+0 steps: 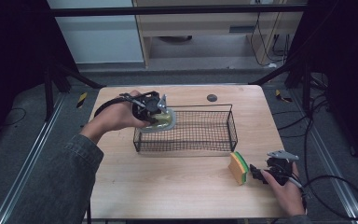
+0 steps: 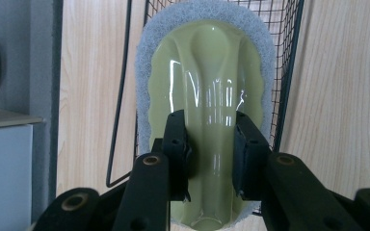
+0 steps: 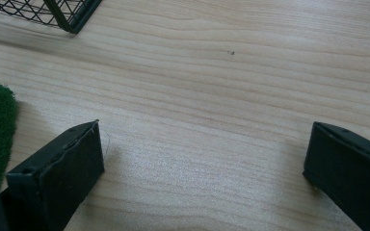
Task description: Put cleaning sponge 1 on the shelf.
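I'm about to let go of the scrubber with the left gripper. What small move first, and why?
Probably lower it a little into the wire basket before opening. The left gripper is shut on the green scrubber's handle ridge, and the high view shows its pad at the basket's left end, apparently above the rim, so dropping it now could tip it out.

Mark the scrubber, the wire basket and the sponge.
scrubber [image 2: 212, 72]: left gripper view, glossy green handle top.
wire basket [image 1: 233, 122]: high view, right end wall.
sponge [image 1: 237, 167]: high view, yellow side.
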{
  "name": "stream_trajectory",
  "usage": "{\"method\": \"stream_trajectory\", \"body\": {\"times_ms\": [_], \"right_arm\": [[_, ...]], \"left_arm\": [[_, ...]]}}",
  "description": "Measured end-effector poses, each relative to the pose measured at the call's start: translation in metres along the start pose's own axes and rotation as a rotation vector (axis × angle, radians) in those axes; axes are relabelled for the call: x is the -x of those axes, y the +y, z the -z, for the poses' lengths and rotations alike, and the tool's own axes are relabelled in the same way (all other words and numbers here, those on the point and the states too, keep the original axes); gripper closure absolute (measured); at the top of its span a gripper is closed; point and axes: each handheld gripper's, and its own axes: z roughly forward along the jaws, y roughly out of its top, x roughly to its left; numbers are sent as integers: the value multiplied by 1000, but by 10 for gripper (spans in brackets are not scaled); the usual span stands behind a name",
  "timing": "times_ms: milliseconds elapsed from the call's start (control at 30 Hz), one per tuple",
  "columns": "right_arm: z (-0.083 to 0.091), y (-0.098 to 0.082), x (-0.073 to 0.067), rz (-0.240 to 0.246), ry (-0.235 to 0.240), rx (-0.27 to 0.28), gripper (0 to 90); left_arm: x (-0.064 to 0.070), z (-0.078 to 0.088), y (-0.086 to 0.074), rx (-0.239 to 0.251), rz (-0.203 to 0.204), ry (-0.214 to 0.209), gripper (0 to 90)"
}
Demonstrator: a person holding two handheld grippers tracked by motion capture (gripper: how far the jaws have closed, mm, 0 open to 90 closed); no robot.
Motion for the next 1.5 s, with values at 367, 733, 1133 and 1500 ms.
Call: {"method": "stream_trajectory", "body": {"times_ms": [367,733,1133,1500], "right_arm": [[0,0,0,2,0,1,5],[0,0,0,-3,1,-1,5],[0,0,0,-3,2,-1,4],[0,0,0,-1,2,0,5]], "left_arm": [[4,-20,-7,-13,2,-11,707],[5,-28,-6,-26,2,-10,707],[7,-46,-12,-46,11,-29,706],[8,-58,-20,-46,29,-45,706]]}}
